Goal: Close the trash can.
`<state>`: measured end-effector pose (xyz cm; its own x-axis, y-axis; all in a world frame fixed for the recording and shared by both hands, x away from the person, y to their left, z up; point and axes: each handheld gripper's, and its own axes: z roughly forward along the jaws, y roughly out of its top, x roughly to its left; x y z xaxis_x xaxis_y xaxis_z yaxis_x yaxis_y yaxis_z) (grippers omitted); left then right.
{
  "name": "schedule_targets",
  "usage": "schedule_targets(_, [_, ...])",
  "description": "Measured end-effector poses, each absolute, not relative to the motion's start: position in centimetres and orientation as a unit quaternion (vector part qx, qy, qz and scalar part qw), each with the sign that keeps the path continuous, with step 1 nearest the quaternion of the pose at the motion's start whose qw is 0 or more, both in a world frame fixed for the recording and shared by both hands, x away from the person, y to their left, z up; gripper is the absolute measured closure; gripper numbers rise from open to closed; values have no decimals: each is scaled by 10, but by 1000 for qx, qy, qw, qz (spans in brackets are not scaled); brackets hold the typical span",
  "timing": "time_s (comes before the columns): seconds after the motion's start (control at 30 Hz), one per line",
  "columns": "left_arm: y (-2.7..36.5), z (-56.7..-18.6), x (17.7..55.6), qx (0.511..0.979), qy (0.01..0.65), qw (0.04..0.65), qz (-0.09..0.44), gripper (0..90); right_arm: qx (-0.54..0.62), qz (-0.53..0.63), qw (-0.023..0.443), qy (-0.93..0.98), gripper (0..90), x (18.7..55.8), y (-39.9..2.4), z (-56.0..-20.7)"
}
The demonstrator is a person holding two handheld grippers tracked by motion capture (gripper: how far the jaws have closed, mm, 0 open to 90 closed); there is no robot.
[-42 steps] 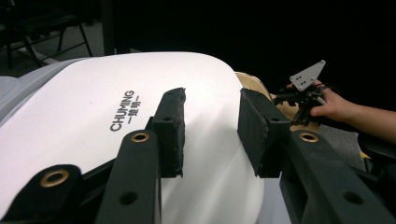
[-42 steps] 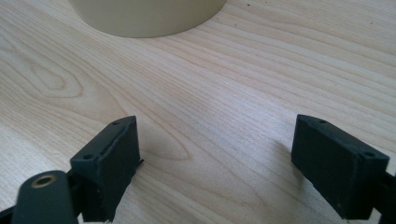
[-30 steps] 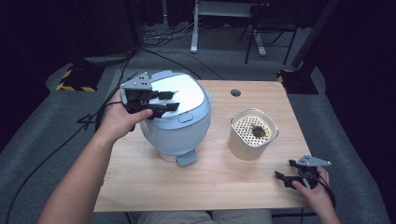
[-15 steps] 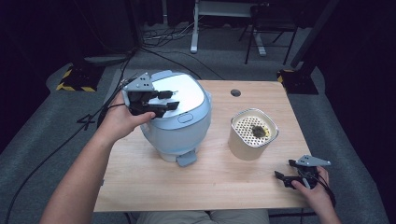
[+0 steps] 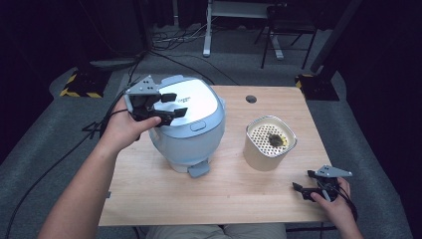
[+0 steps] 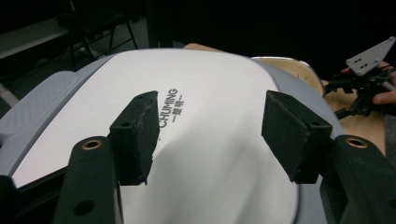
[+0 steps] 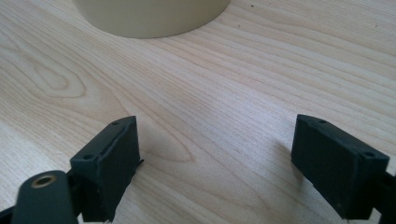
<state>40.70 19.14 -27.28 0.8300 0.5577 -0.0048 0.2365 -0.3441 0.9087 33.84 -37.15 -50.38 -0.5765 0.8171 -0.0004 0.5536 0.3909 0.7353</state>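
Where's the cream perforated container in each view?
High view: cream container stands right of centre on the table, beside the rice cooker.
Left gripper view: its rim peeks out behind the cooker lid, upper right.
Right gripper view: its base at top edge, left of centre.
Shared landmark: the wood-grain tabletop.

the rice cooker [image 5: 191,124] looks like smooth plastic, its white lid [image 6: 210,116] satin with a soft sheen. the table [image 5: 239,199] is pale matt wood grain. the beige pot [image 5: 268,144] looks matt plastic.
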Motion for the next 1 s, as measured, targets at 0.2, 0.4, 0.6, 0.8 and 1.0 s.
schedule_targets(0.2, [197, -265, 375, 802, 213, 538, 149, 350, 421, 356, 185, 813, 156, 338, -371, -504])
schedule_targets(0.4, [205, -270, 346, 804, 202, 539, 147, 339, 421, 356, 186, 813, 155, 338, -371, -504])
schedule_targets(0.6, [211, -285, 325, 802, 217, 537, 144, 325, 421, 356, 185, 813, 155, 338, -371, -504])
schedule_targets(0.8, [216, -307, 316, 801, 226, 536, 143, 311, 421, 355, 186, 814, 155, 338, -371, -504])
schedule_targets(1.0, [223, -335, 314, 801, 243, 529, 139, 299, 420, 355, 185, 814, 155, 339, -371, -504])
